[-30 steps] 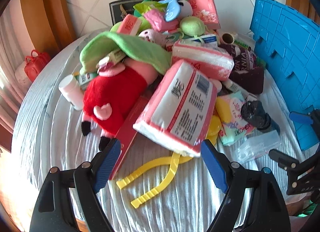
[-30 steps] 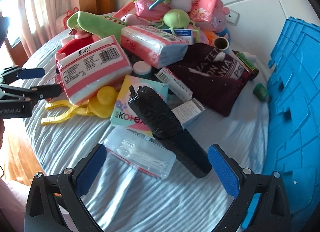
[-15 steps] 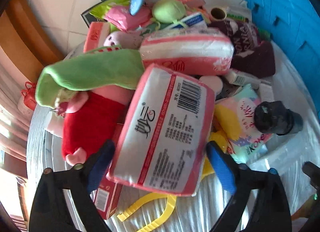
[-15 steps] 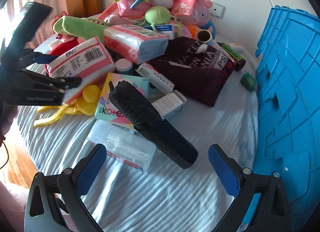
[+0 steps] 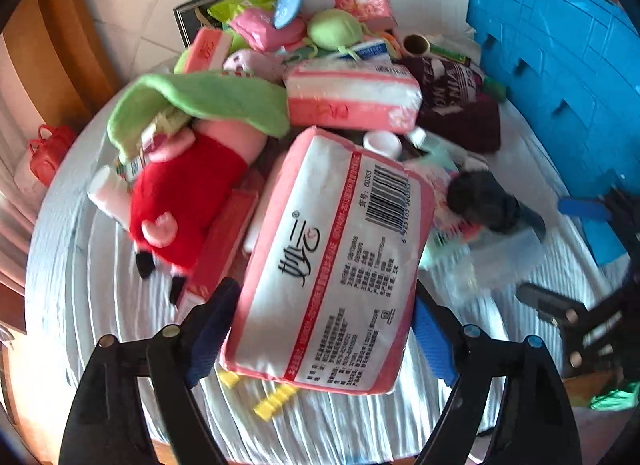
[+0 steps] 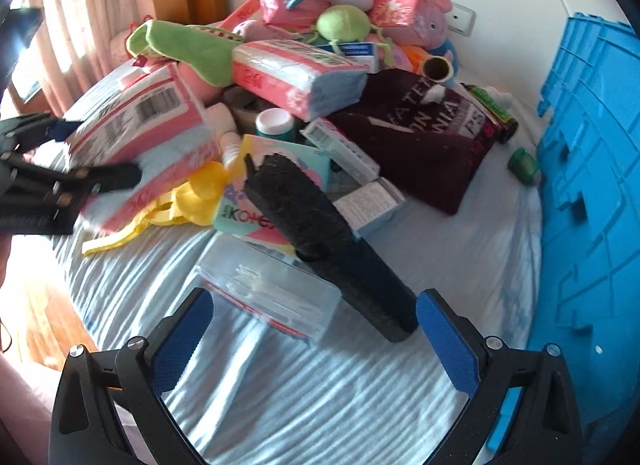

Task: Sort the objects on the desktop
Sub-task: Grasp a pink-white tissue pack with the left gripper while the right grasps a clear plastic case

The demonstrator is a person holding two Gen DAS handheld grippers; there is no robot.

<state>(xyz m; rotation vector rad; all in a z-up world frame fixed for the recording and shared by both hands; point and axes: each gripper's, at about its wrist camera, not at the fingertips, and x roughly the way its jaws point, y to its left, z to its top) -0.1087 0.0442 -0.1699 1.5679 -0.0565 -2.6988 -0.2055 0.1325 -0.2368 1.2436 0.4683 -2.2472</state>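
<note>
My left gripper (image 5: 322,329): jaws closing on tissue pack (image 5: 332,265), pads pressing its sides, pack lifted off pile at bench (image 5: 64,265) front. My right gripper (image 6: 314,339): jaws released, empty, above black roll (image 6: 320,233).

The left gripper (image 5: 324,329) pointed steeply downward, and its fingers (image 5: 210,329) were closing on a tissue pack (image 5: 332,265) that filled the gap between them, one blue pad against each long side. The right gripper (image 6: 316,339) was also angled steeply downward. Its fingers (image 6: 182,345) stood wide apart, and neither pad touched anything. In the right wrist view the left gripper showed as dark arms reaching in from the left edge.
</note>
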